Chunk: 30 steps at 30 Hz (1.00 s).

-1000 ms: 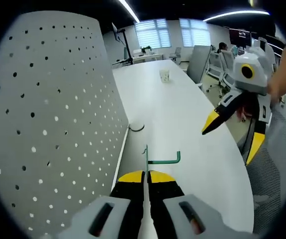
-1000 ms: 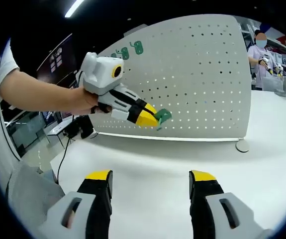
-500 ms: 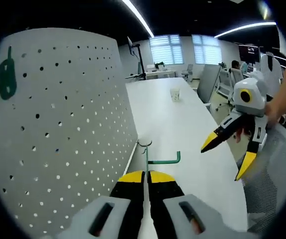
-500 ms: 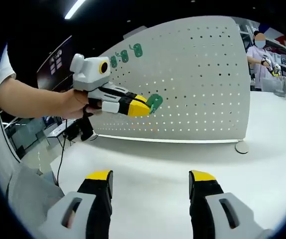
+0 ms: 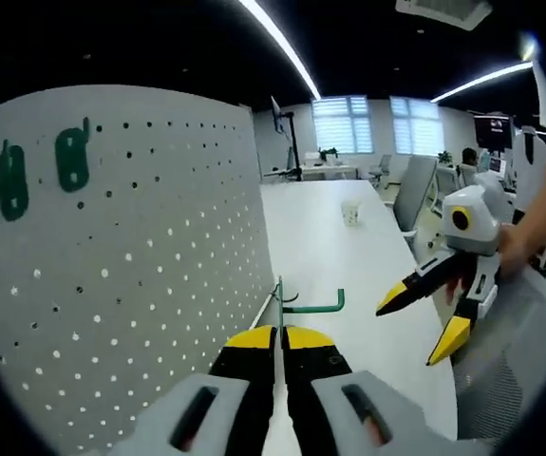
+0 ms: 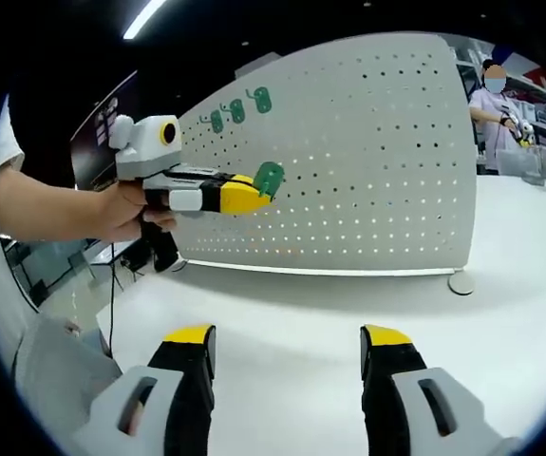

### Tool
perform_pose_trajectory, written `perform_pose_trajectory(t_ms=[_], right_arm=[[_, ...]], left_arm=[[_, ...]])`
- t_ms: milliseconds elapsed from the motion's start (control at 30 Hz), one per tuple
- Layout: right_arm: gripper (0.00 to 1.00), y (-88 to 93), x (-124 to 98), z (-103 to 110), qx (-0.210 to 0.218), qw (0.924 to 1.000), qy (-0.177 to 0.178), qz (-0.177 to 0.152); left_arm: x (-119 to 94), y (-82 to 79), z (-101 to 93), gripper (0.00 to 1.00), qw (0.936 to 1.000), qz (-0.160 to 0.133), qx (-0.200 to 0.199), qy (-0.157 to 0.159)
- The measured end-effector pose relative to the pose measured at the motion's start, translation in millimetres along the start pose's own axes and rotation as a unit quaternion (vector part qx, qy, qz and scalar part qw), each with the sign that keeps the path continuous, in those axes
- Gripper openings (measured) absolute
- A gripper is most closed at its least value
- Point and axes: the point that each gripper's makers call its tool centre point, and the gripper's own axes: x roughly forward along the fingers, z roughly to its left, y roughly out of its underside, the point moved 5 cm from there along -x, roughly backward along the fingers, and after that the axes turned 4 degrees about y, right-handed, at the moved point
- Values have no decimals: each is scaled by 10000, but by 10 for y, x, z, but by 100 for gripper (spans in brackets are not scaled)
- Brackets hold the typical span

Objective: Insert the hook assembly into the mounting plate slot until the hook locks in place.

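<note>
Now the left hand-held gripper (image 5: 280,344) pinches the green hook (image 5: 296,306) mid-frame, beside the board (image 5: 130,275). Hook looks light, stiff; hold its flat plate. Right hand-held gripper (image 6: 287,347) gapes empty.

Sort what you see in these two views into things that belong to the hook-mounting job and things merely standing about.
Belongs to the job:
green hook, clamped in the left gripper
white perforated mounting plate
green hooks already on the plate
right gripper, open and holding nothing

Standing about:
paper cup on the white table
office chair
</note>
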Motion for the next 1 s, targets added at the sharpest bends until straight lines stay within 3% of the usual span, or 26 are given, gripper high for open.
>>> perform_pose_trajectory(t_ms=[300,367,567,1000], right_arm=[[60,-16,0,6,40,10000,-36,-48],[60,-26,-4,5,35,10000,-29,-80],[60,-37,-13,13,22,9999,-30,-101],[60,-57,-14,24,7,9999,-45,-157]], left_arm=[[-196,16,-103,2,9995,-244,-130,-148],[-236,-13,-120,2,9989,-390,-198,-191],[-356,-28,-164,2,9985,-420,-186,-291],[-660,-134,-255,2,9946,-845,-282,-531]])
